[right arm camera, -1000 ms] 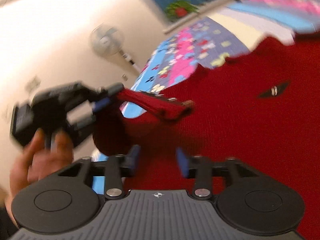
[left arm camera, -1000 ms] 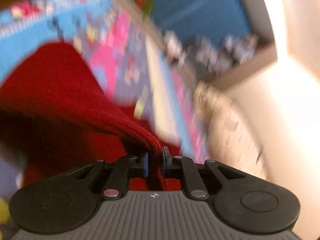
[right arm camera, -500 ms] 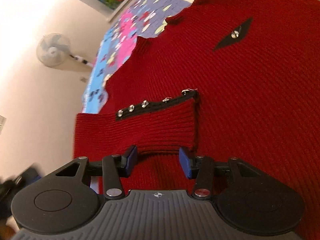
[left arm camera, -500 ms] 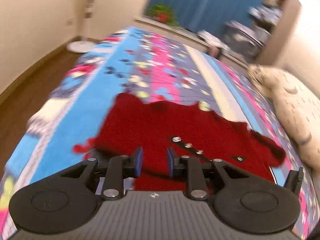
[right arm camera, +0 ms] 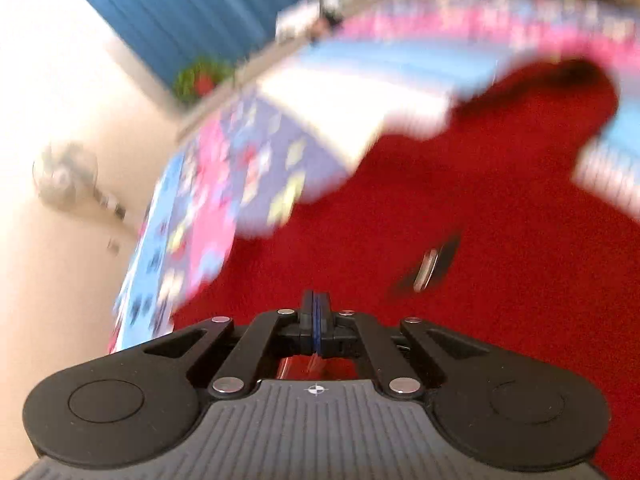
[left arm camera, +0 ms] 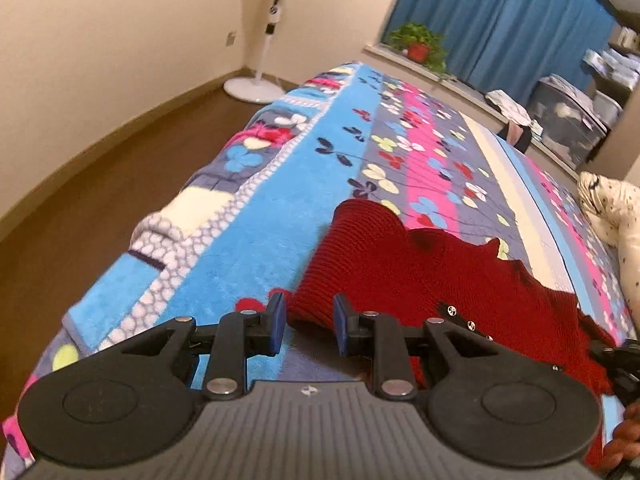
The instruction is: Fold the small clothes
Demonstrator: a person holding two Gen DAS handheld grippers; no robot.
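A bed [left arm camera: 280, 208] under a bright flowered blanket [left arm camera: 420, 148] is filling most of the left wrist view, with brown floor [left arm camera: 80, 184] running along its left side. Blue curtains [left arm camera: 508, 28] are hanging across the far wall. A white fan [left arm camera: 276, 20] is standing in the corner beyond the foot of the bed, and a pale spotted pillow [left arm camera: 612, 208] is lying at the bed's right edge.

The red sweater [left arm camera: 432, 280] is lying spread on the blanket (a row of metal snaps [left arm camera: 460, 318] is showing on it), reaching from just ahead of the left claw across to the right. In the right wrist view, which is badly blurred, the sweater [right arm camera: 460, 260] is taking up the lower right half, with one snap [right arm camera: 428, 270] showing in a dark slit.

A potted plant [left arm camera: 420, 42] is sitting on the sill below the curtains.

The left claw [left arm camera: 308, 322] is standing apart, its blue pads [left arm camera: 276, 320] gripping nothing, with the sweater's near left edge lying just beyond the gap. The right claw [right arm camera: 316, 322] is pressed together above the sweater; whether any cloth is being pinched between the pads, I cannot tell.
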